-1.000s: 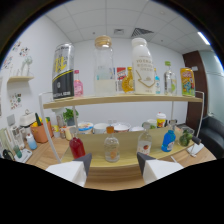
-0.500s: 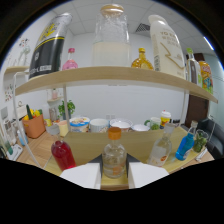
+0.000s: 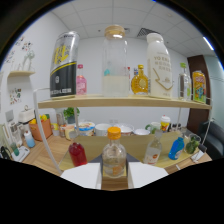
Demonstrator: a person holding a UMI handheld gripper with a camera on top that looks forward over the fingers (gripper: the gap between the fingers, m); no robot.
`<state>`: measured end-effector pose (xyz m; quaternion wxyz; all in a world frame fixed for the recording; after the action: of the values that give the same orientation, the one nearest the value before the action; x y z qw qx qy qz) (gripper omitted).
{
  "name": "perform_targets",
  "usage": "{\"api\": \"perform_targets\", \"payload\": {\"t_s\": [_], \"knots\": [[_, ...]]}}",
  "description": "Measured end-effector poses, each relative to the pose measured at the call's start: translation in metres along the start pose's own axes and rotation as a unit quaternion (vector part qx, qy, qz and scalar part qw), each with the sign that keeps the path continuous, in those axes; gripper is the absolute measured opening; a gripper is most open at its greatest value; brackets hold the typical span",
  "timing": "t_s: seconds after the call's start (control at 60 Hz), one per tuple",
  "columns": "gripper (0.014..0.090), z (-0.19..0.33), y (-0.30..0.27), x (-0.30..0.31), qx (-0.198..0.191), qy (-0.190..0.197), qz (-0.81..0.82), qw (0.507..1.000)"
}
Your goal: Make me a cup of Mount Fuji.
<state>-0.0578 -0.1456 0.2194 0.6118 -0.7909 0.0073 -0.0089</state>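
**Bottle between open fingers**

A clear bottle (image 3: 114,159) with an orange cap stands between the gripper (image 3: 114,176) fingers, which are spread wide, gaps either side. A red bottle (image 3: 77,154) stands just beside it; a blue bottle (image 3: 176,148) farther off. Above, a wooden shelf (image 3: 125,102) carries a large can (image 3: 64,65) and a glass jar (image 3: 115,62).

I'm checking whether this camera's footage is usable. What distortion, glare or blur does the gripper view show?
Gripper view: strong fisheye, so the shelf bows and a black ring hides the corners; the ceiling light glares through the top of the clear jar; the whole picture is soft, labels unreadable; the orange-capped bottle just ahead of the gripper is evenly lit.
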Motion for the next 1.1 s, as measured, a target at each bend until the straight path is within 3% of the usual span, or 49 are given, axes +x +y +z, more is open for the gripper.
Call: {"api": "perform_targets", "payload": {"t_s": [0.15, 0.417, 0.567, 0.767, 1.1], "knots": [[0.0345, -0.036, 0.023, -0.013, 0.002, -0.014, -0.003, 1.000], [0.0344, -0.054, 0.123, -0.018, -0.069, -0.028, 0.030, 0.997], [0.0345, -0.052, 0.140, -0.015, -0.099, -0.044, 0.184, 0.977], [0.0345, -0.043, 0.132, -0.005, -0.103, -0.064, 0.417, 0.901], [0.0344, -0.037, 0.117, -0.005, -0.100, -0.115, 0.687, 0.710]]}}
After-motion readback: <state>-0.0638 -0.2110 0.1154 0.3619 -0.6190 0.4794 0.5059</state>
